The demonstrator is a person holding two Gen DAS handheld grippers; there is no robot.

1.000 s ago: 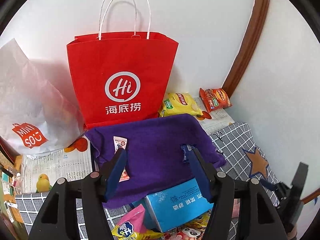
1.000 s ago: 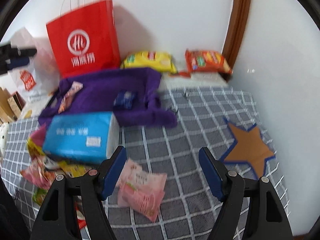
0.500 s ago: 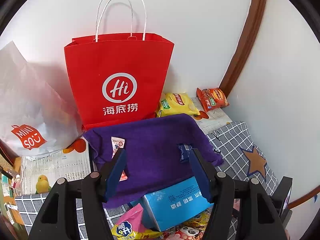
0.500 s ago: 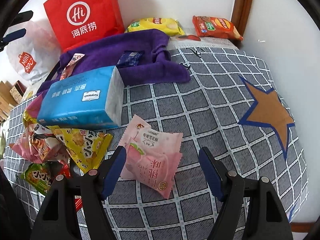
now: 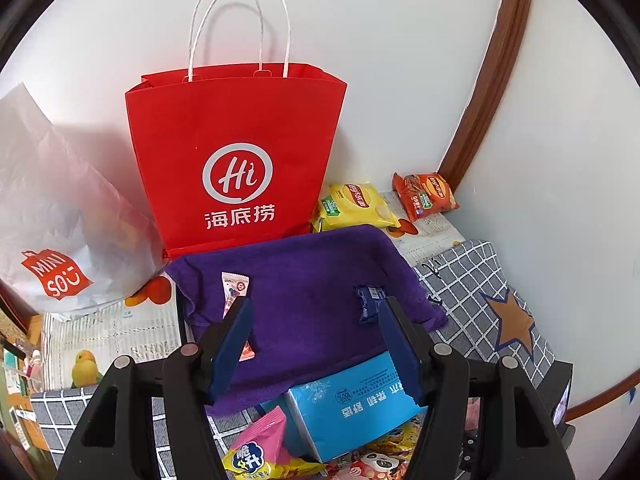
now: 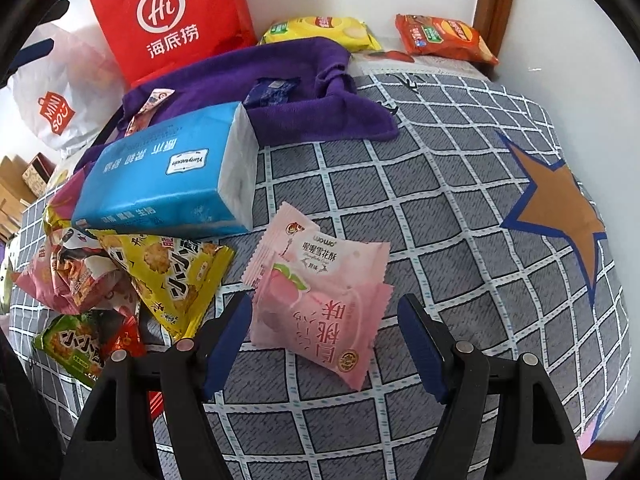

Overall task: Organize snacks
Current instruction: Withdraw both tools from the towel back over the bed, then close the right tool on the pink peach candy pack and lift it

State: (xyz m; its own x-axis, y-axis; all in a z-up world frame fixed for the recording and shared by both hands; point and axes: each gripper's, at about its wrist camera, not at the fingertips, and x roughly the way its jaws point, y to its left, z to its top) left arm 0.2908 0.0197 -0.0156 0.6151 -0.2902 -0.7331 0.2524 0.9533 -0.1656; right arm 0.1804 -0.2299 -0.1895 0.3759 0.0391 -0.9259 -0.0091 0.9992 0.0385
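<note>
Between the spread blue pads of the right tongs (image 6: 324,340) lies the pink peach pastry packet (image 6: 320,300), flat on the checked cloth (image 6: 440,216), with neither pad touching it. A second ago these tongs looked across the whole surface from higher up, and the packet sat small, low at the left pad; now they have dropped and tipped downward, so the packet fills the gap. That reads as a pick being lined up: the jaws hold nothing, and what remains is to go lower and close.

Left of the packet sits a loose heap of snack bags (image 6: 120,280), with a blue tissue pack (image 6: 172,172) behind it. Further back lies a purple towel (image 6: 304,80) carrying a small dark blue wrapper (image 6: 272,90) and a slim pink-and-white sachet (image 6: 150,104). Against the wall lie a yellow crisp bag (image 6: 320,30) and an orange crisp bag (image 6: 440,38), both beside the red paper bag (image 6: 168,20).

The left tongs (image 5: 316,340) have not moved; they hang spread and empty over the towel, facing the red bag.

Only a few things sit apart from the heap, so the sorting looks barely begun.
</note>
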